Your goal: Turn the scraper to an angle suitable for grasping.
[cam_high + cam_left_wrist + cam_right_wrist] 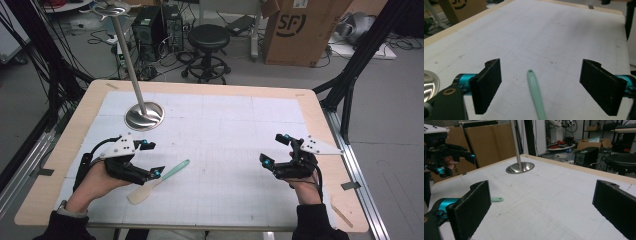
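A spatula (159, 181) with a mint-green handle and a pale blade lies flat on the white gridded mat (225, 125), left of centre, blade toward the front edge. My left gripper (151, 158) hovers over it, open, one jaw on each side of the handle. In the left gripper view the handle (535, 90) runs up between the wide-apart jaws of that gripper (541, 68), touching neither. My right gripper (275, 149) is at the right of the mat, open and holding nothing. In the right gripper view that gripper (541, 195) faces the handle's tip (497, 199) and the left gripper (441, 152).
A metal stand (144, 116) with a round base and a tall slanted pole stands at the mat's back left, its base also in the gripper views (520, 167) (429, 85). A thin wooden stick (342, 215) lies near the table's front right corner. Beyond the table: a stool (208, 37), a cardboard box (300, 27).
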`<state>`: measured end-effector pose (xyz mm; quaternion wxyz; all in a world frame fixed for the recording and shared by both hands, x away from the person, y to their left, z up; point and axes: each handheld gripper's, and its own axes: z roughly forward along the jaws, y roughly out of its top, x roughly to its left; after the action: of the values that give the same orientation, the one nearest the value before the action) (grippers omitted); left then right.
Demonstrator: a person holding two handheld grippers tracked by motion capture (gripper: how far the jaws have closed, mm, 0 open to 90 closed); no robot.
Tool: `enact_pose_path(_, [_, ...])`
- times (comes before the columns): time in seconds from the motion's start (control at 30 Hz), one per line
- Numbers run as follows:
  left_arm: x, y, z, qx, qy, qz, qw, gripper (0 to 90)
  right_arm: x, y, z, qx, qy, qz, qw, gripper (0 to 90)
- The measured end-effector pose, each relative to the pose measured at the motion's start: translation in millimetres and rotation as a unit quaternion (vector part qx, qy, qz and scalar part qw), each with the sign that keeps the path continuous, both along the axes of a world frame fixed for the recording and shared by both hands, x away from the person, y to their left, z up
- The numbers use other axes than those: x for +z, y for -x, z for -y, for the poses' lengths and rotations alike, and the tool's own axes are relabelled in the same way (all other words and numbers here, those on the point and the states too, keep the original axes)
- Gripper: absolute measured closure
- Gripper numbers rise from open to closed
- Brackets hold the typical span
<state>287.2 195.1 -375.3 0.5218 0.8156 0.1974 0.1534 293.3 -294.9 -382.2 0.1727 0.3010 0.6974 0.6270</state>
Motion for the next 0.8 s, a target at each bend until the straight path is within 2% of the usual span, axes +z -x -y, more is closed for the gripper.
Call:
enact_pose_path(0.13, [1.3,-2.6,-2.4,0.013,0.008,-0.005,0.9999,10.0,-0.5,-7.0,-3.9,0.005,-0.002,-0.003,1.0,0.6])
enact_pose_path(0.17, [1.0,-3.4,-2.4,0.017,0.009,-0.01,0.9998,10.1,0.7,-10.0,-7.3,0.007,0.004,-0.001,1.0,0.6])
enact_pose_path(0.27, [-2.0,-6.1,-1.5,0.032,-0.008,-0.02,0.9992,12.0,4.7,-10.9,-11.4,0.011,0.004,-0.001,0.9999,0.6])
enact_pose_path(0.3, [-3.0,-7.0,-0.3,0.039,-0.012,-0.02,0.999,13.0,6.9,-11.7,-13.4,0.014,0.003,0.007,0.9999,0.6])
enact_pose_path(0.37, [-4.0,-8.4,2.0,0.039,-0.014,-0.02,0.9989,13.6,10.3,-13.2,-17.1,0.022,0.005,0.012,0.9997,0.6])
enact_pose_path(0.53, [-6.2,-8.1,7.3,0.028,-0.026,-0.028,0.9989,14.6,9.4,-16.9,-19.2,0.025,0.005,0.007,0.9996,0.7])
enact_pose_path(0.8, [-9.2,-10.7,9.7,0.035,-0.043,-0.047,0.9974,14.8,11.4,-16.1,-17.1,0.024,-0.005,0.014,0.9996,0.8])
